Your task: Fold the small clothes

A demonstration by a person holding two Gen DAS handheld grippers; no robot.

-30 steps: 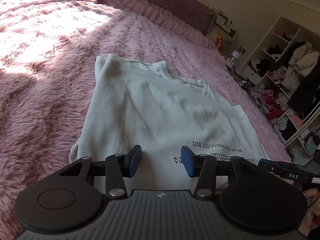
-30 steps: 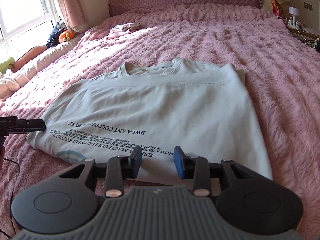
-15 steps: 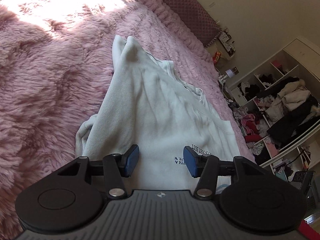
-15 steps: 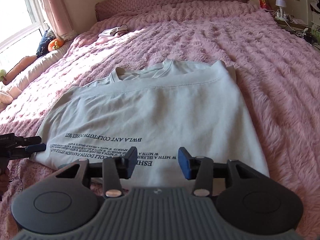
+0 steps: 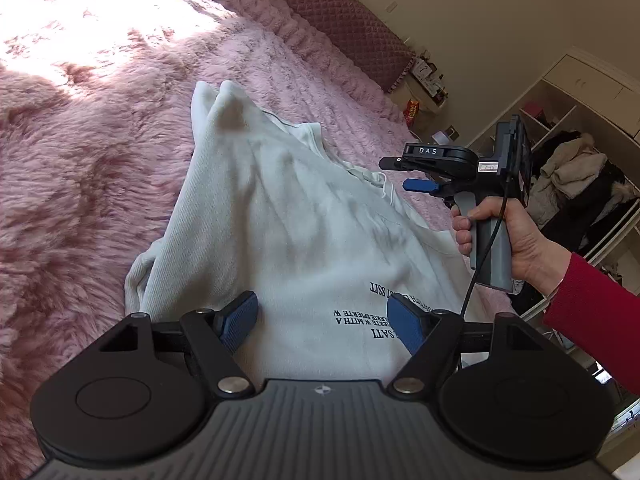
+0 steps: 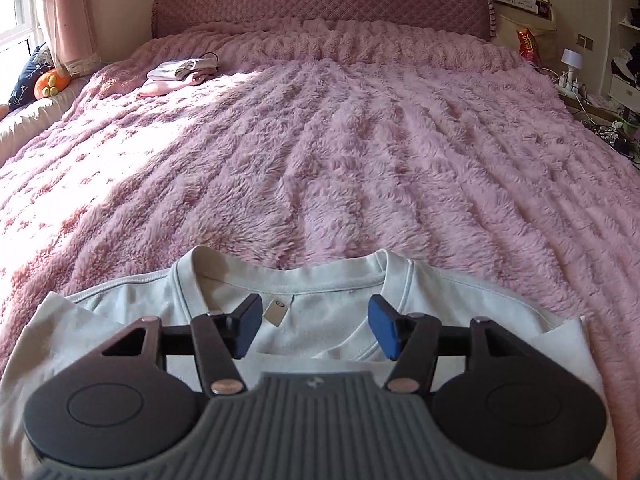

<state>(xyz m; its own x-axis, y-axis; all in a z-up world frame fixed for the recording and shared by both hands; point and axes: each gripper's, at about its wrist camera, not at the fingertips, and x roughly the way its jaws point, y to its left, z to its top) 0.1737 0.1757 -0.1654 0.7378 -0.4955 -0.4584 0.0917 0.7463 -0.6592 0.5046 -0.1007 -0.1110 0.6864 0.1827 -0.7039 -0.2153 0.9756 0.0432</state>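
Observation:
A pale white T-shirt (image 5: pixel 288 232) with dark printed text lies flat on the pink furry bedspread (image 5: pixel 80 128), sides folded in. My left gripper (image 5: pixel 324 320) is open and empty, low over the shirt's hem end near the print. My right gripper (image 6: pixel 316 330) is open and empty, just above the shirt's neckline (image 6: pixel 280 280) and its small label. In the left wrist view the right gripper (image 5: pixel 416 176) is held in a hand above the collar end of the shirt.
A small pile of folded clothes (image 6: pixel 180 72) lies far back left on the bed. The quilted headboard (image 6: pixel 320 0) stands beyond it. Open shelves full of clothes (image 5: pixel 576 176) stand off the bed's right side, with a bedside clutter of cables (image 6: pixel 576 84).
My right gripper has moved from the hem end up over the shirt to the neckline and opened wider. My left gripper has opened wider and stays near the hem.

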